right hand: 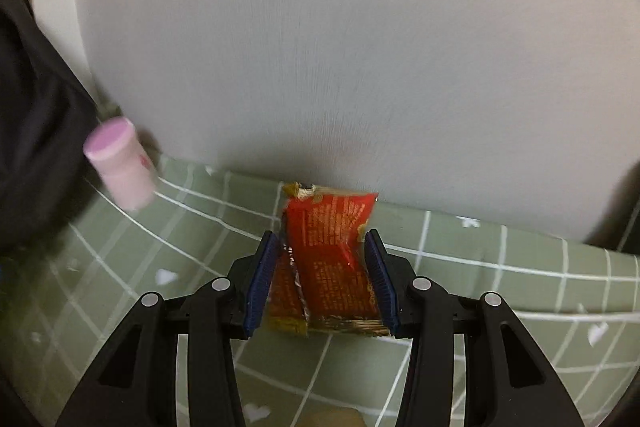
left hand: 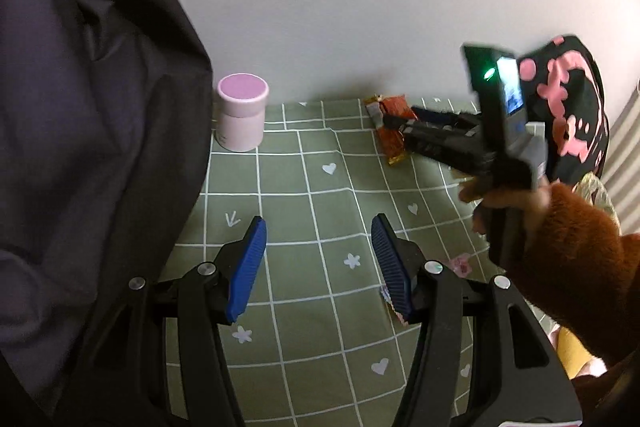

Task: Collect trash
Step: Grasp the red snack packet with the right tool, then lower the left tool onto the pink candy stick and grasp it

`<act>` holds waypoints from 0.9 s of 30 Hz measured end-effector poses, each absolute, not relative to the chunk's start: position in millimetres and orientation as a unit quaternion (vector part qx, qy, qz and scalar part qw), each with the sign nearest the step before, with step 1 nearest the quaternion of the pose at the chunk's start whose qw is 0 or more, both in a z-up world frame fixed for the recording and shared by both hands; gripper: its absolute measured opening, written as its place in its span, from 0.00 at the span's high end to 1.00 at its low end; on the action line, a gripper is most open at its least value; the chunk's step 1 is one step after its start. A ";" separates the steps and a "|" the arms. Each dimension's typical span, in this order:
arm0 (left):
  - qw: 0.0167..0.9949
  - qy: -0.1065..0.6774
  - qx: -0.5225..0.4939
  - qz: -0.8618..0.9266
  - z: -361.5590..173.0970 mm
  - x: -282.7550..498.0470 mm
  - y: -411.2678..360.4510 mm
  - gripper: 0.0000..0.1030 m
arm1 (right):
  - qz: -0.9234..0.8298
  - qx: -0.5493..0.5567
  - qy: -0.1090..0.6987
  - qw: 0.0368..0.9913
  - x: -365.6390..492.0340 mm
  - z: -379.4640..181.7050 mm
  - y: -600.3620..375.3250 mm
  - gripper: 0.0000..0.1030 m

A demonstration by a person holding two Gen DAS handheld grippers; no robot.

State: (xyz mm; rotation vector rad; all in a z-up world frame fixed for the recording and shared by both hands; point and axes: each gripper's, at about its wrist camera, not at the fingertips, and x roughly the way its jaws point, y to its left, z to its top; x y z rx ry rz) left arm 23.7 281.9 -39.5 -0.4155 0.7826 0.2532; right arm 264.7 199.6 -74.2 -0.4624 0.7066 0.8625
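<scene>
On a green checked surface (left hand: 320, 187) against a white wall, the right tongs (right hand: 320, 263) straddle an orange snack wrapper (right hand: 332, 259), blue pads apart on either side; whether they press on it is unclear. The left wrist view alone shows the left tongs (left hand: 318, 263) apart over bare cloth, small scraps (left hand: 394, 307) beside one pad, and a pink canister (left hand: 241, 117) upright.

Your right gripper (right hand: 320, 279) points down at a green tablecloth (right hand: 500, 291) with a white grid and small white hearts. An orange-red snack wrapper (right hand: 332, 255) lies between its two blue pads (right hand: 262, 283), which stand apart at the wrapper's sides; contact cannot be judged. A blurred pink cylindrical container (right hand: 120, 163) stands far left, near a pale wall (right hand: 340, 47). Dark fabric (right hand: 32, 147) fills the left edge.
</scene>
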 end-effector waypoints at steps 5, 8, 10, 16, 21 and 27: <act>0.891 0.381 -0.215 0.124 -45.6 24.4 290.3 0.49 | 0.410 -0.210 0.351 0.816 269.2 -75.9 199.2 0.67; 0.888 0.380 -0.231 0.117 -49.7 28.1 293.6 0.49 | 0.413 -0.194 0.355 0.816 267.3 -64.5 190.3 0.70; 0.887 0.381 -0.235 0.114 -52.3 32.2 294.5 0.49 | 0.414 -0.178 0.356 0.819 266.1 -54.8 179.7 0.71; 0.885 0.386 -0.241 0.096 -59.7 44.4 289.5 0.49 | 0.396 -0.129 0.347 0.840 261.7 -22.8 131.6 0.71; 0.889 0.392 -0.230 0.047 -61.8 56.5 271.5 0.49 | 0.361 -0.117 0.342 0.860 255.1 -13.3 89.7 0.71; 0.889 0.416 -0.192 -0.001 -68.1 72.4 238.3 0.49 | 0.314 -0.092 0.347 0.879 243.5 -6.8 25.2 0.71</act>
